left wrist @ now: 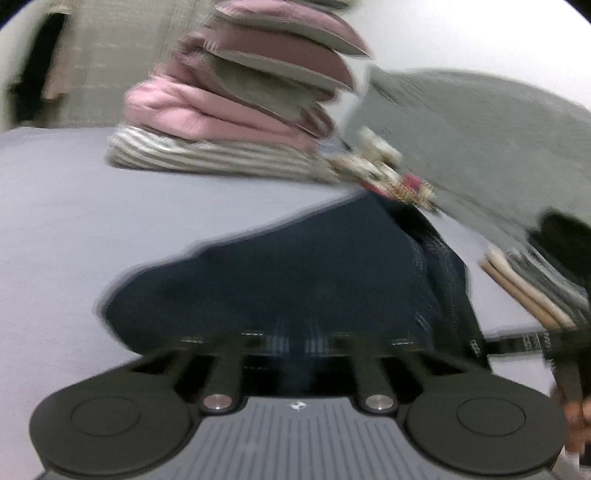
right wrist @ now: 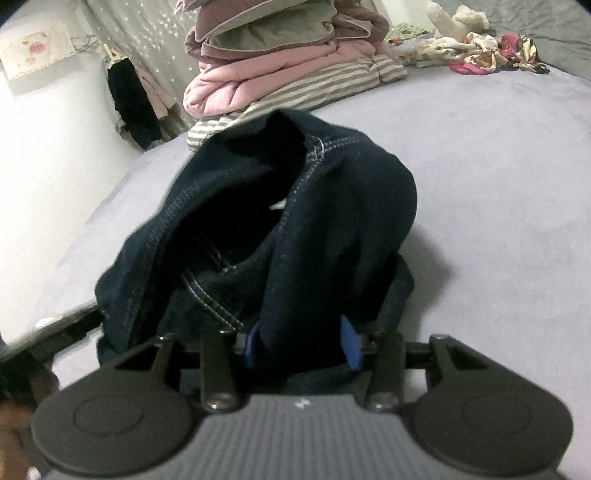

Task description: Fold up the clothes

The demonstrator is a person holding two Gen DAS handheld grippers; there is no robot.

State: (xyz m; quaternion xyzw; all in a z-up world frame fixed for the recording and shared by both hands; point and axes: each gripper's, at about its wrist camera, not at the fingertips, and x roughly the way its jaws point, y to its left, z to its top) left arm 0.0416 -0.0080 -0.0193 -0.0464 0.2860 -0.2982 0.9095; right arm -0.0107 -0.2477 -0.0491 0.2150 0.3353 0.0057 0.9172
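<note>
A dark navy garment with pale stitching (right wrist: 332,206) is bunched up over the lilac bed sheet (right wrist: 498,184). My right gripper (right wrist: 301,345) is shut on its near edge, and cloth fills the gap between the blue pads (right wrist: 351,347). In the blurred left wrist view the same garment (left wrist: 295,273) lies over my left gripper (left wrist: 295,343) and hides its fingertips. It rises from there as if held. The garment hangs between the two grippers, which are close together.
A tall stack of folded pink, mauve and striped bedding (right wrist: 266,66) stands just behind the garment. Floral cloth (right wrist: 487,51) and a plush toy (right wrist: 461,18) lie at the back right on a grey blanket (left wrist: 480,140). Dark clothes (right wrist: 133,107) hang at the left wall.
</note>
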